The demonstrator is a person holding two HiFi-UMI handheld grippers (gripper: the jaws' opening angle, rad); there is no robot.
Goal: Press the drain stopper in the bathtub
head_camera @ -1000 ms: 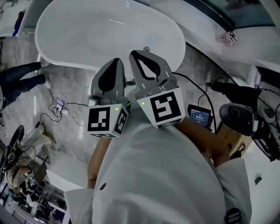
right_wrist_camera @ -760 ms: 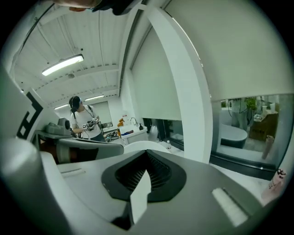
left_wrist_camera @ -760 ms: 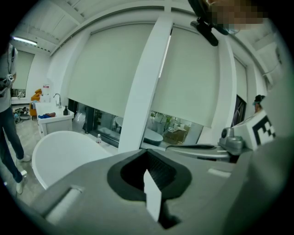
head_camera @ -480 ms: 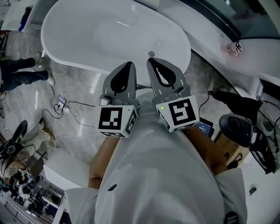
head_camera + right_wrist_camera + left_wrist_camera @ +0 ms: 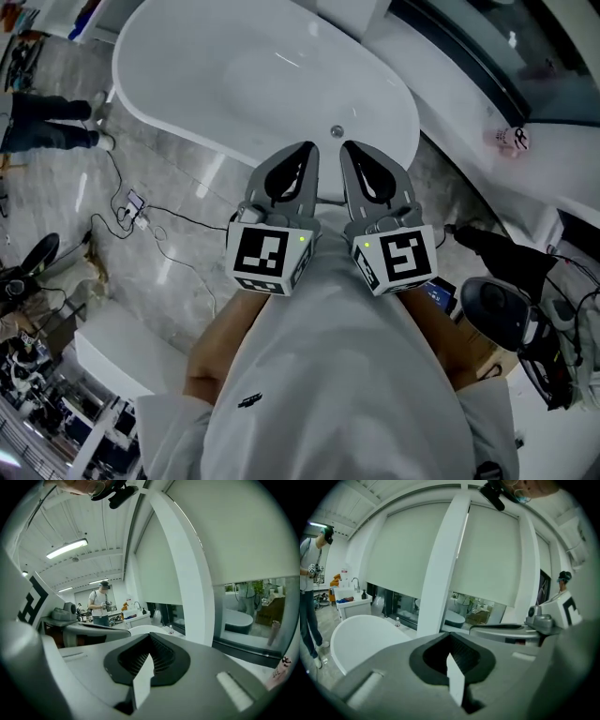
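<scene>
A white oval bathtub [image 5: 234, 84] lies on the marble floor ahead of me in the head view. A small round metal drain stopper [image 5: 337, 132] shows on its near inner wall. My left gripper [image 5: 308, 150] and right gripper [image 5: 350, 148] are held side by side in front of my chest, above the tub's near rim, with their tips just short of the stopper. Both are shut with nothing between the jaws. The left gripper view shows its closed jaws [image 5: 451, 639] with the tub [image 5: 356, 634] low at the left. In the right gripper view the jaws [image 5: 150, 638] are also closed.
A person's legs [image 5: 52, 136] stand at the far left. Cables and a plug strip [image 5: 136, 220] lie on the floor left of the grippers. A small bottle [image 5: 514, 139] sits on the ledge at the right. Dark equipment [image 5: 497, 309] is near my right side.
The tub and the stopper have slid down and to the right in the head view. Both grippers have drawn closer together and stayed shut.
</scene>
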